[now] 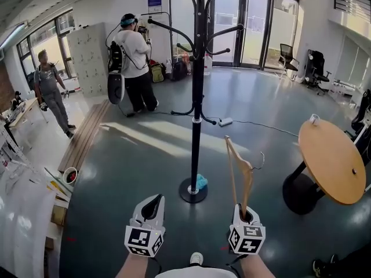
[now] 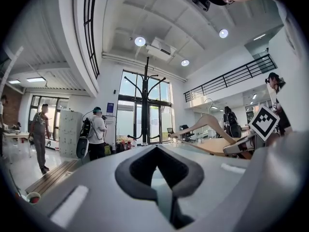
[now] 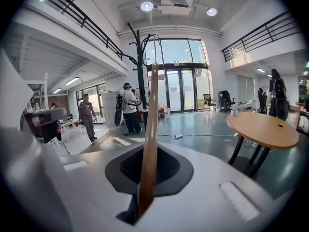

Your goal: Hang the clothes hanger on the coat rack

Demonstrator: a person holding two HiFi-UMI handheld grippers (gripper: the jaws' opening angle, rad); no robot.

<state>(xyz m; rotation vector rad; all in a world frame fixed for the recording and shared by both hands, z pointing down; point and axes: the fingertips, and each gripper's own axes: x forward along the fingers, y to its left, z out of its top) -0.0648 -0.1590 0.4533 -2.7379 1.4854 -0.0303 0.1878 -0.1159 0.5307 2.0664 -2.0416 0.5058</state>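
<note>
At 6 o'clock, closest in, sit both tongs. The right tongs [image 1: 246, 214] are clamped on one end of the wooden clothes hanger [image 1: 239, 169]. The hanger stands upright out of them, its long axis toward 12 and its wire hook off to 3. The left tongs [image 1: 152, 207] are closed on nothing.

The coat rack [image 1: 197, 97] stands ahead, at about 11 o'clock from the hanger, near but apart. Its pole rises between the two tongs, about equally close to each. Its curved arms look higher than the hook, so the move likely needs a lift up and leftward.

A round table [image 1: 333, 161] sits at 3 o'clock. I see no container involved.
</note>
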